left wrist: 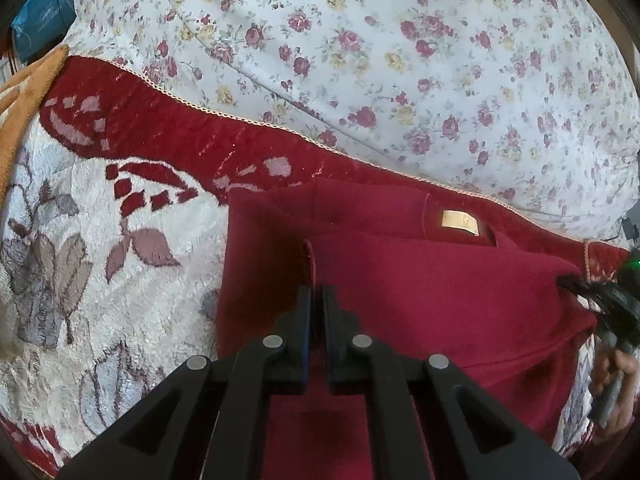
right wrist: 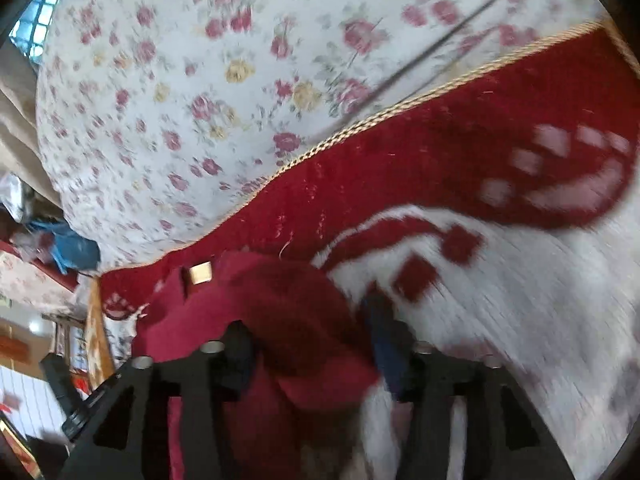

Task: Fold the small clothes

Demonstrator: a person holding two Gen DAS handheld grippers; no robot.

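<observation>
Your left gripper (left wrist: 317,294): jaws nearly closed, pinching raised fold of red garment (left wrist: 420,288). Your right gripper (right wrist: 312,328): jaws wide apart, bunched garment (right wrist: 288,312) lying between them; grip on cloth not clear, view blurred. Garment lies on red-and-white blanket (left wrist: 120,216), tan label (left wrist: 459,221) facing up near collar. Floral sheet (left wrist: 400,60) beyond blanket edge.

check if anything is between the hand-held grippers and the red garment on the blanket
Nothing visible is. The left hand-held gripper is already pinched on a fold of the red garment, which lies on the red and white blanket. The right hand-held gripper has garment cloth bunched between its spread fingers; whether it grips is unclear, since that view is blurred.
</observation>
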